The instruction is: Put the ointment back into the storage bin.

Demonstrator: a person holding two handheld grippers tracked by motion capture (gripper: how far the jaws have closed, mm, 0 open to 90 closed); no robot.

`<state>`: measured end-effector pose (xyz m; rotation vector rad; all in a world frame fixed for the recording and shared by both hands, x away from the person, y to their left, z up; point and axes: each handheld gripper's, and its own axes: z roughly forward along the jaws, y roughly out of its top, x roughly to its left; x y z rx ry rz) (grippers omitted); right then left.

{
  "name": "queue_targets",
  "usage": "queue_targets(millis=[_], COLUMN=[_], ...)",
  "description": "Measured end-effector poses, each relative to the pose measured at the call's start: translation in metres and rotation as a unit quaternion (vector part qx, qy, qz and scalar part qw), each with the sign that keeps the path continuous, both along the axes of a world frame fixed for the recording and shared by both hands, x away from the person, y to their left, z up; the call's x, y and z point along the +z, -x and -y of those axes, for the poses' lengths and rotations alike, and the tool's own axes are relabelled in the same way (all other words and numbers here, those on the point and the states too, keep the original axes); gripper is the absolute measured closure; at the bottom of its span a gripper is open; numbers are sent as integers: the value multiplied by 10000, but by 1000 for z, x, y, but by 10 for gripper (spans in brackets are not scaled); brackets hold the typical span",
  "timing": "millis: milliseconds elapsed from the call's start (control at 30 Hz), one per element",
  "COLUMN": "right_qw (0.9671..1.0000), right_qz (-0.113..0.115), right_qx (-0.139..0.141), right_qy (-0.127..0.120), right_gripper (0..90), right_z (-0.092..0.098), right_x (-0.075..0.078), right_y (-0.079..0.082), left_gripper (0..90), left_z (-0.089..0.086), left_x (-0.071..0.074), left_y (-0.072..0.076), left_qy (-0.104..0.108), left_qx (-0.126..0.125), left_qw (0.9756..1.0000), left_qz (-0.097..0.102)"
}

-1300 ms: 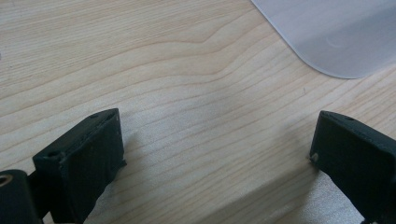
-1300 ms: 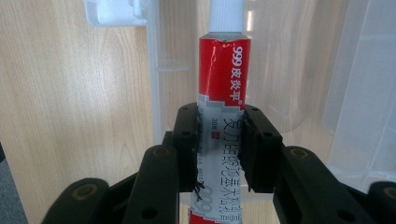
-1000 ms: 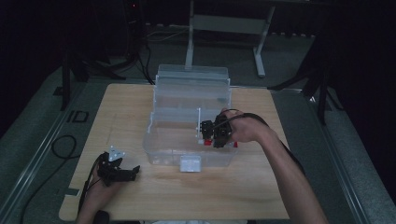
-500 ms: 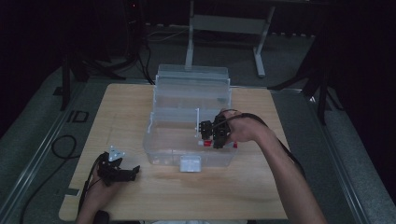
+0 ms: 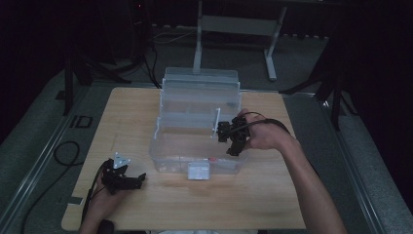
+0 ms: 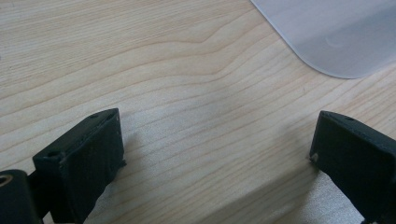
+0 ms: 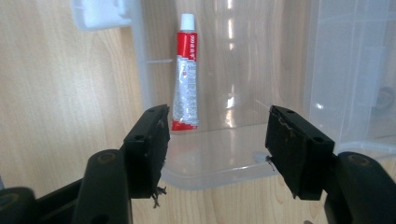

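Looking down from the high view, a clear plastic box (image 5: 197, 139) sat open on the wooden table (image 5: 122, 112), its lid standing up at the far side. The right gripper (image 5: 233, 139) hovered at the box's right end, while the left gripper (image 5: 127, 179) rested well apart on the table near the front left corner; a small reddish streak by the box's front wall was probably the tube, though it was too faint to be sure. From the left gripper view, both jaws stood wide apart and empty over bare wood, with a rounded corner of the box (image 6: 336, 37) ahead. From the right gripper view, the jaws were spread and held nothing; a red and white tube (image 7: 185, 72) lay inside the box along its wall, beyond the left jaw, cap pointing away, untouched.
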<state>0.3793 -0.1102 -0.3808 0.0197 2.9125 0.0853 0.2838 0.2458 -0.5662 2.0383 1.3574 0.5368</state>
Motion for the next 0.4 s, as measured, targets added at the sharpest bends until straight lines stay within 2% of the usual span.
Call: queue_targets(millis=[233,333,400], right_qw=[9994,9982,9955], right_qz=[158,264,375], right_qx=[-43,-113,-223], right_qy=[-311,-532,-846], right_gripper=[377,376,358], right_z=[21,34,46], right_x=[5,6,6], right_y=[22,36,48], left_gripper=[31,31,31], left_z=[0,0,0], left_x=[0,0,0], left_y=[0,0,0], left_qy=[1,0,8], left_qx=[0,0,3], left_qw=[10000,10000,10000], left_qz=[-2,-1,-4])
